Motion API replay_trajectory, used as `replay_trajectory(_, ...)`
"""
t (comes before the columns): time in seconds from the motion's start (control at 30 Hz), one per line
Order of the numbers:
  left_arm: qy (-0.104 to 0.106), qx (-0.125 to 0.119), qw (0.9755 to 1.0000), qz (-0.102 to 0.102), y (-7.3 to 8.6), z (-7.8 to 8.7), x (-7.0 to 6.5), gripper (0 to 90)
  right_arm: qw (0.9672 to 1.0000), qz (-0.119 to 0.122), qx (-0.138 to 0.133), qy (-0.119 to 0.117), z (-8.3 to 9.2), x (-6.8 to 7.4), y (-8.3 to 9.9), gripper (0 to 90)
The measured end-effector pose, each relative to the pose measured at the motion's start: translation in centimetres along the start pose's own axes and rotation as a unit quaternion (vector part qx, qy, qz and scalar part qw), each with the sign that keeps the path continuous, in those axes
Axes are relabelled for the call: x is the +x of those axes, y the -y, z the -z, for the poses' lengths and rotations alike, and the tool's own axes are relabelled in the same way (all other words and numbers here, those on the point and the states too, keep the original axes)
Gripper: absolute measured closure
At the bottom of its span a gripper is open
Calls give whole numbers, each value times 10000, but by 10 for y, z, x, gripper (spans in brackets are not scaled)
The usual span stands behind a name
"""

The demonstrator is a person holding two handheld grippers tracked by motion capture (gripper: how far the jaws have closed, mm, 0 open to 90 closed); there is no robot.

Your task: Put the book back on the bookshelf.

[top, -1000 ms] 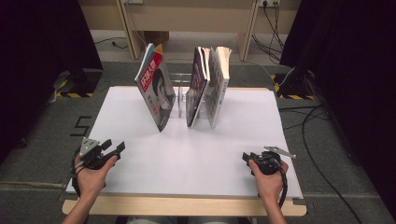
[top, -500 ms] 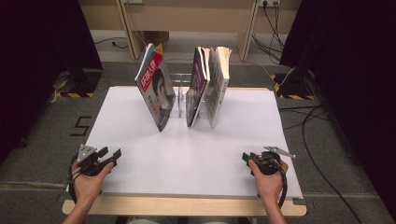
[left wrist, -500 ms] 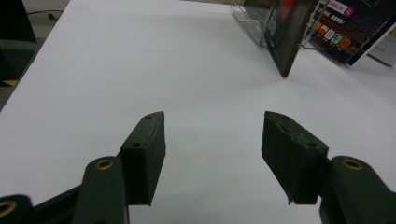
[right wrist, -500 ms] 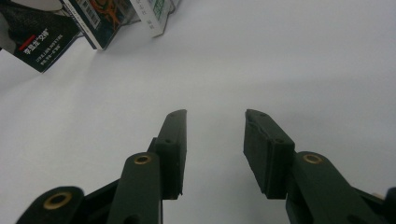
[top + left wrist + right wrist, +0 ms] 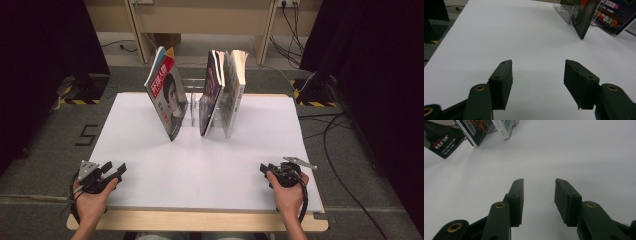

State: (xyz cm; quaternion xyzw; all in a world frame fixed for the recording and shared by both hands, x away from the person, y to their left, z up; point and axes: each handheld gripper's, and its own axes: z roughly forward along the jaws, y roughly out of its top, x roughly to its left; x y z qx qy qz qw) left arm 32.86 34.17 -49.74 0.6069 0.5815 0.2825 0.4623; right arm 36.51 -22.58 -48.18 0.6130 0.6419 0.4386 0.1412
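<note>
Clear rack (image 5: 192, 102) — perhaps three magazines (image 5: 167, 97)

Over at the table's far edge, the clear rack (image 5: 192, 100) mostly hides behind the leaning magazine (image 5: 167, 100) and the two upright books (image 5: 222, 95). In the left gripper view the picture's top edge slices the magazine (image 5: 584, 17) off, cover unreadable. In the right gripper view the books (image 5: 476, 130) are cropped at the top too, their small print too blurred to read.
</note>
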Motion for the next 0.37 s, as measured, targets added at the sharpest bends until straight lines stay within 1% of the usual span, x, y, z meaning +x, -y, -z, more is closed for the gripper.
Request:
replay_trajectory(0.1,-5,18,10000,13,2,1,1,399,10000,-38,13,21,0,-1,0,602)
replay_trajectory(0.13,33,7,10000,39,2,2,2,402,10000,-1,-35,77,0,-3,0,601)
replay_trajectory(0.2,51,-17,10000,68,2,2,3,404,9999,-52,-45,109,2,-5,-1,601)
replay_trajectory(0.37,71,-16,10000,68,2,2,3,406,9998,-15,-69,165,3,-8,-2,599)
